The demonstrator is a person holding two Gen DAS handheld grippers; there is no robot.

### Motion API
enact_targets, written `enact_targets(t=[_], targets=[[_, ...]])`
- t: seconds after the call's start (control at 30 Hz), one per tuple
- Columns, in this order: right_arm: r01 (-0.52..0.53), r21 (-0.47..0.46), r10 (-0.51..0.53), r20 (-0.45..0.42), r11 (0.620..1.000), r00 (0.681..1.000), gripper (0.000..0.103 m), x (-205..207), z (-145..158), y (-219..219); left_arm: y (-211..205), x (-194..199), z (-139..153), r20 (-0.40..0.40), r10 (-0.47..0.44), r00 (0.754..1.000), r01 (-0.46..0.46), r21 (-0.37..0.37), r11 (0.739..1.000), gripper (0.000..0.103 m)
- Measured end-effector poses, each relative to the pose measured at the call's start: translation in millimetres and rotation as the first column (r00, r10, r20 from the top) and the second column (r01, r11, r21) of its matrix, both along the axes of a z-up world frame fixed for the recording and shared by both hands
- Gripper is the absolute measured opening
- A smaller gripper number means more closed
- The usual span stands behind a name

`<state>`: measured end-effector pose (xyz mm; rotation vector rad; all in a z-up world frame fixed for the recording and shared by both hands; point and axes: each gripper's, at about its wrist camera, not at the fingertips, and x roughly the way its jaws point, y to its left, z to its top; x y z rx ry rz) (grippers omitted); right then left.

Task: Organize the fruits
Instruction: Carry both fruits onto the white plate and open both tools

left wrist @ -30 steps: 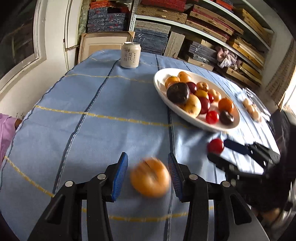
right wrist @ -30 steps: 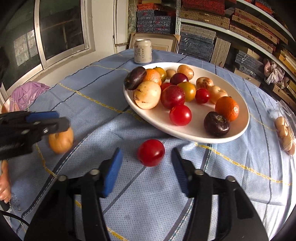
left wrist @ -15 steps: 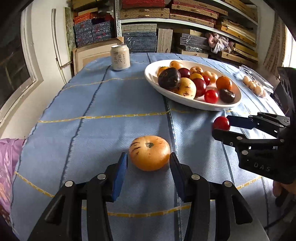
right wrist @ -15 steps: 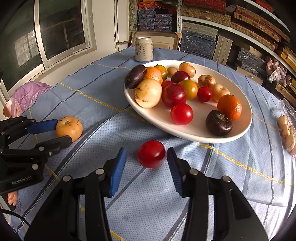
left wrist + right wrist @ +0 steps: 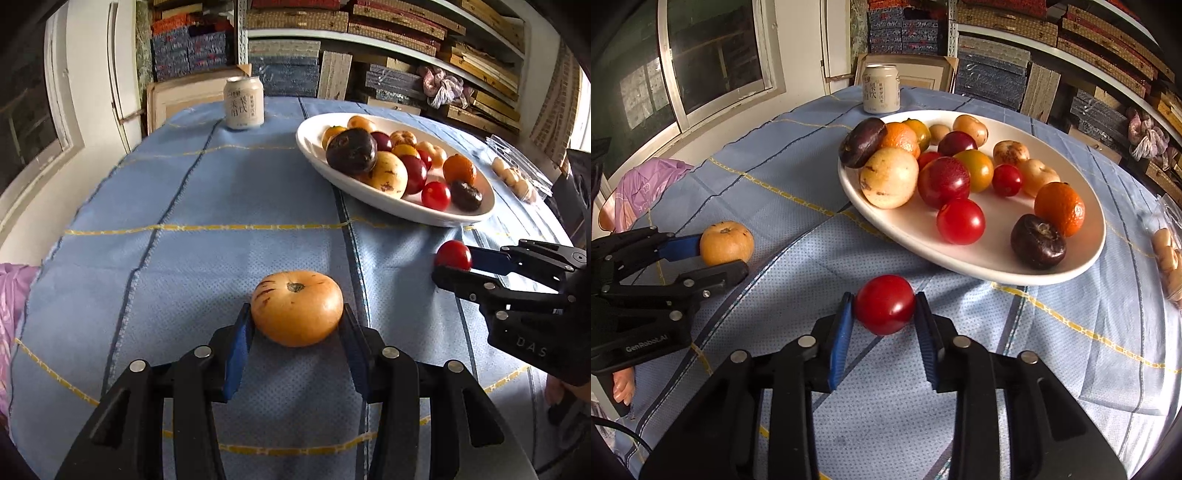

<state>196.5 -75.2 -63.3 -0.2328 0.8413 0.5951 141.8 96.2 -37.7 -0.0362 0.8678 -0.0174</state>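
A flattened orange-yellow fruit (image 5: pixel 295 310) rests on the blue tablecloth between the blue pads of my left gripper (image 5: pixel 297 315), which touch both its sides. A small red tomato (image 5: pixel 884 308) lies on the cloth just in front of the white oval plate (image 5: pixel 960 266). My right gripper (image 5: pixel 884 301) is shut on the tomato, a pad pressing each side. The plate holds several fruits: red, orange, yellow and dark purple. Each gripper shows in the other's view: the right gripper (image 5: pixel 452 264) at the right, the left gripper (image 5: pixel 722 258) at the left.
A pale drink can (image 5: pixel 244 103) stands at the far side of the table. A clear bag of small pale pieces (image 5: pixel 515 181) lies right of the plate (image 5: pixel 424 218). Purple cloth (image 5: pixel 646 184) hangs off the left edge. Stacked shelves fill the background.
The orange fruit, blurred between wide left pads a second ago, now sits still with the pads against it. The right pads have closed in onto the red tomato.
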Motion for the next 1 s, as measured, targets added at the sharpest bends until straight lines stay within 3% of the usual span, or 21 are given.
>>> enact_targets(t=[0.37, 0.57, 1.0], targets=[[0.004, 0.012, -0.004, -0.010, 1.000, 1.000, 0.032, 1.9, -0.3, -1.5, 14.9, -0.9, 6.7, 0.034, 0.035, 0.999, -0.032, -0.087, 0.996, 0.048], [0.007, 0.021, -0.006, -0.017, 1.000, 1.000, 0.031, 2.1, -0.9, -2.8, 6.9, -0.7, 4.3, 0.032, 0.018, 0.999, -0.017, -0.044, 0.999, 0.047], [0.026, 0.053, -0.024, -0.035, 0.998, 0.999, 0.031, -12.6, 0.3, -18.1, 5.3, -7.5, 8.4, 0.058, 0.014, 0.998, -0.011, -0.053, 0.999, 0.047]])
